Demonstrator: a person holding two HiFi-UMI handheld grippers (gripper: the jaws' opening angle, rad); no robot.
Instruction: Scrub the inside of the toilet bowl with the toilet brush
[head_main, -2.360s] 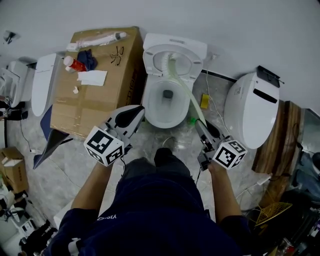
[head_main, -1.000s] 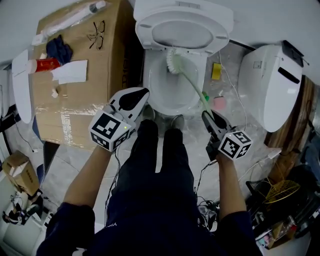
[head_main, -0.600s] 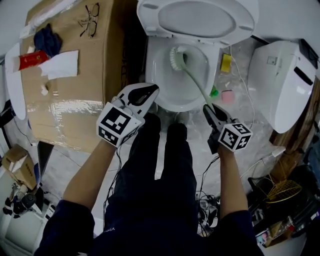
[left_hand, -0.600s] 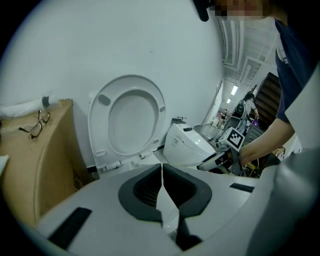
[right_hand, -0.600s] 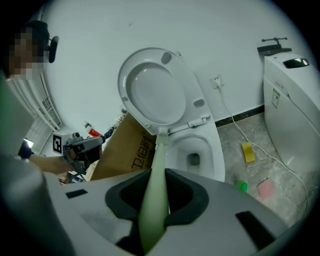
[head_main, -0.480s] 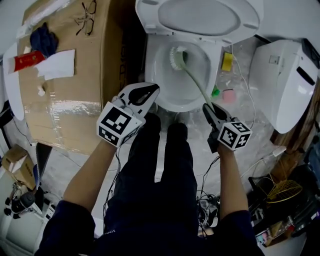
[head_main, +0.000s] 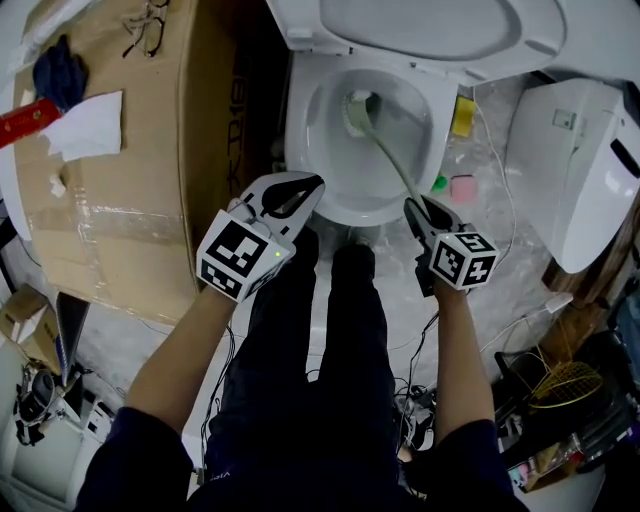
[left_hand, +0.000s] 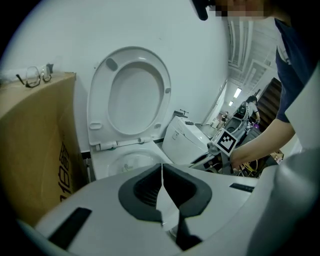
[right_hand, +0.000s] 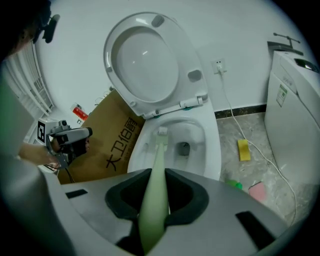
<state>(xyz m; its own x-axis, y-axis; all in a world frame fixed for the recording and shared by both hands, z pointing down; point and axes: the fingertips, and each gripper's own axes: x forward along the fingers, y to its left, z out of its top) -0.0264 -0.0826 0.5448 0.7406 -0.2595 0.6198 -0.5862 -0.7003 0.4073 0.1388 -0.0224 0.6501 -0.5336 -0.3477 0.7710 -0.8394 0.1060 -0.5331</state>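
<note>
The toilet brush (head_main: 385, 155) has a pale green handle and a white bristle head. The toilet bowl (head_main: 365, 208) around its head is white. The right gripper (head_main: 414, 205) and left gripper (head_main: 310, 184) are light grey with black jaw lining and black-and-white square-marker cubes. Left of the brush, the cardboard box (head_main: 130, 190) is brown with black print. Right of the brush lie a yellow sponge (head_main: 462, 115) and a pink block (head_main: 462, 188).

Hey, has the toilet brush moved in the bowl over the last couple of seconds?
Yes. The toilet brush, held by the right gripper, had its head up at the rear rim of the toilet bowl; now the head is lower, inside the bowl.
</note>
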